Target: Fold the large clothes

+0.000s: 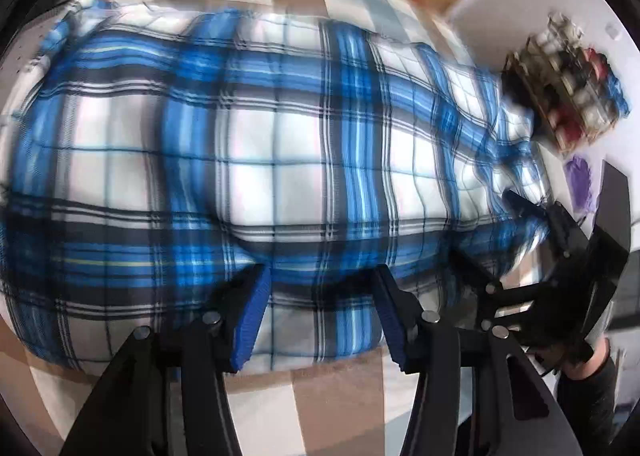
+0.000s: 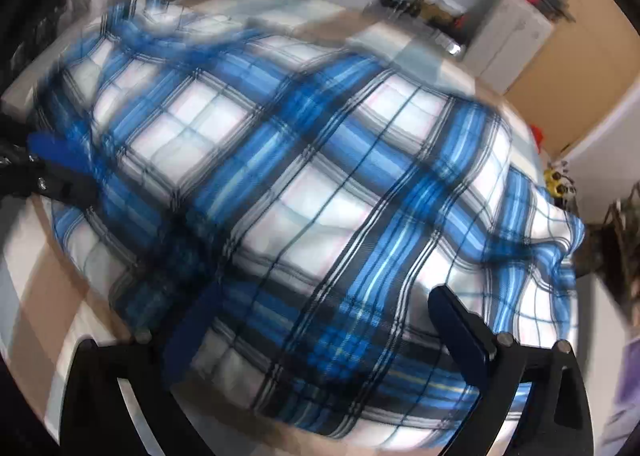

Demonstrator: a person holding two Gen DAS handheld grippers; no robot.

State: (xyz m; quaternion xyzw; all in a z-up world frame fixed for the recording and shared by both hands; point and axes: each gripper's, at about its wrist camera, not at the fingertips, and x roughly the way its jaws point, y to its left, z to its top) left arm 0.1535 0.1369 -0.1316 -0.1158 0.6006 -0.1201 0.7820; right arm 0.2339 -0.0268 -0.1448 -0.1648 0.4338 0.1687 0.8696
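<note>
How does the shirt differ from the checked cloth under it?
The shirt is bright blue, white and black plaid with thin lines; the cloth has broad tan, grey-blue and white blocks. The shirt lies rumpled on top; the cloth lies flat beneath. Both are checked.

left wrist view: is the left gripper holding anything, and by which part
Nothing, as far as blur shows: the left gripper's pads stand apart over the plaid shirt's near edge, lying flat between them.
</note>
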